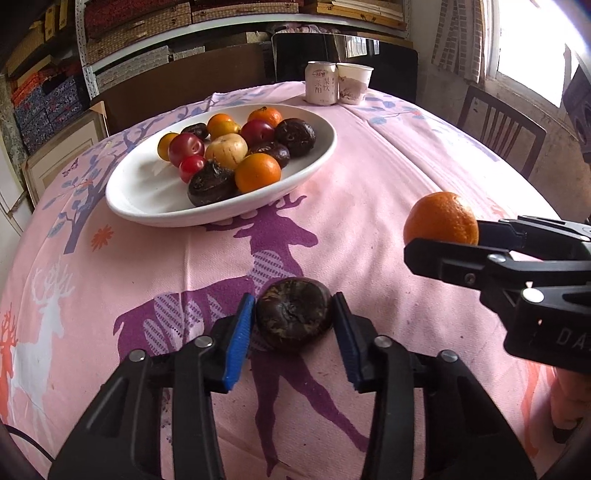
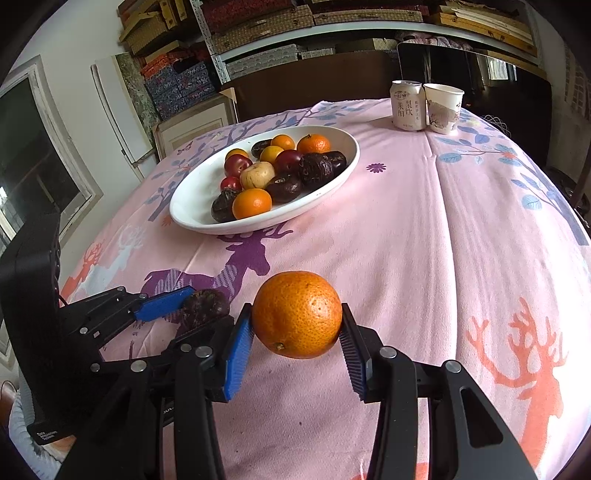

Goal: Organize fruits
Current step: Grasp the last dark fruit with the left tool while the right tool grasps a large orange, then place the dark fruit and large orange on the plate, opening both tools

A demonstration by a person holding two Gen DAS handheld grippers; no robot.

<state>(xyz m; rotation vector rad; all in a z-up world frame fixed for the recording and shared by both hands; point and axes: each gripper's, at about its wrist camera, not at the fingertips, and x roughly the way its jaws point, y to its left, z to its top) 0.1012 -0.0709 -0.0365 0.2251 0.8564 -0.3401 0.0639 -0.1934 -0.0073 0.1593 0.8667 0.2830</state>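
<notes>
A white oval bowl (image 1: pixel 129 201) holds several fruits: oranges, red plums, dark passion fruits and a pale one. It also shows in the right wrist view (image 2: pixel 192 218). My left gripper (image 1: pixel 293 314) is shut on a dark passion fruit (image 1: pixel 293 317) low over the pink cloth, in front of the bowl. My right gripper (image 2: pixel 297 325) is shut on an orange (image 2: pixel 297 314) and holds it above the cloth. In the left wrist view the orange (image 1: pixel 439 218) and the right gripper (image 1: pixel 443 230) are at the right. In the right wrist view the left gripper (image 2: pixel 184 310) and its passion fruit (image 2: pixel 205 306) are at the left.
A pink deer-print tablecloth (image 1: pixel 369 177) covers the round table. A white drink can (image 1: pixel 321 83) and a paper cup (image 1: pixel 352 83) stand at the far edge. A wooden chair (image 1: pixel 498 129) is at the right; shelves with boxes (image 1: pixel 147 29) are behind.
</notes>
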